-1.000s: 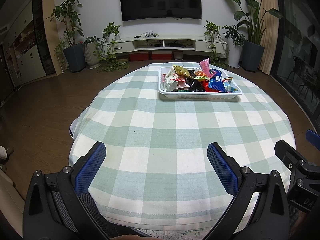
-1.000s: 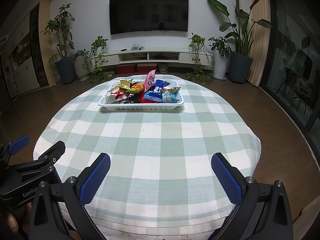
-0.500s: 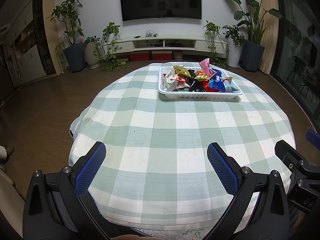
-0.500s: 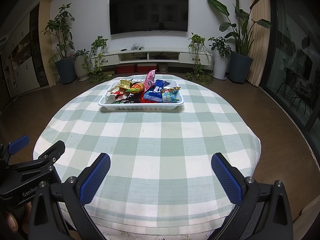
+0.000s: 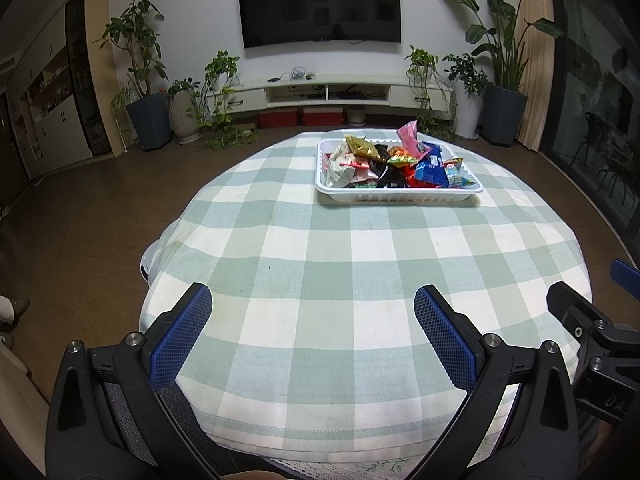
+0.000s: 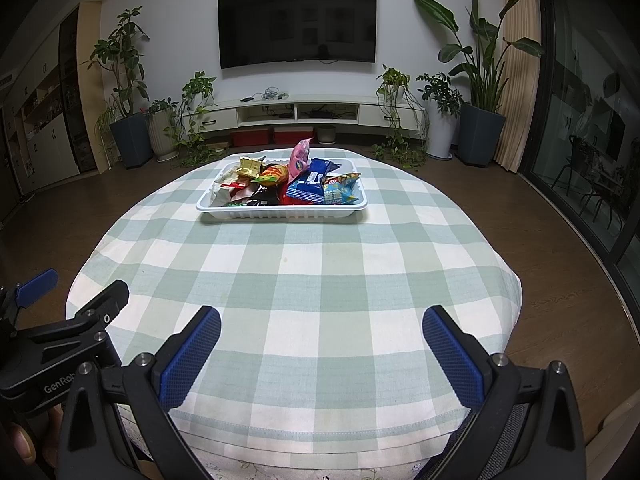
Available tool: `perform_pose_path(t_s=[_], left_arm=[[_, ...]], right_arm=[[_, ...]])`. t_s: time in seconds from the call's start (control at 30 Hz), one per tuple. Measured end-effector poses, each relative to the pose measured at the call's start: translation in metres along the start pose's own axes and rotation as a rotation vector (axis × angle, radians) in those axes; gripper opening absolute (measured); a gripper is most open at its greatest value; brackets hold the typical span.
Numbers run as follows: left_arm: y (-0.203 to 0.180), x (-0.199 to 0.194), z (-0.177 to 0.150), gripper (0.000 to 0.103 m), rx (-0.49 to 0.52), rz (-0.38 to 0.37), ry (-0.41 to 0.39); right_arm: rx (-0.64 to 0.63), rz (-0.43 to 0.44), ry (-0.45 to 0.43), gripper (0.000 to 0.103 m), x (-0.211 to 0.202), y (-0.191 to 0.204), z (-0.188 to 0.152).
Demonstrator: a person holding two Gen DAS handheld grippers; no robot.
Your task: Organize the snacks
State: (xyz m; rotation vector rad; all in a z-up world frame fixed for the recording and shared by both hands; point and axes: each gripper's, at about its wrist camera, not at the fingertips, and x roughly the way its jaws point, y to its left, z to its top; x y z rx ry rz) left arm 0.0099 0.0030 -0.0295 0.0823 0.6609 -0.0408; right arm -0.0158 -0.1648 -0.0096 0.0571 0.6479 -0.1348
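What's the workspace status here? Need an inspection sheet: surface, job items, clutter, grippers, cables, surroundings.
Surface: round table under a green-and-white checked tablecloth, near half bare.
Job's things: white tray at the far side, piled with snack packets; a pink packet sticks up above the rest.
Clutter: nothing seen loose on the cloth.
Grippers: left gripper and right gripper both open, empty, at the near edge, far from the tray.
Cables: a small tangle on the TV console; nothing seen on the table.
Surroundings: wall TV, potted plants, glass door on the right.
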Motion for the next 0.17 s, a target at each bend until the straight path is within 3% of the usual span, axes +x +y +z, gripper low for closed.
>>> perform_pose_path(t_s=[0.17], left_arm=[[-0.0062, -0.003, -0.0049, 0.103, 0.003, 0.013, -0.005]], right_arm=[[0.002, 0.0, 0.0, 0.103, -0.0001, -0.0007, -0.0006]])
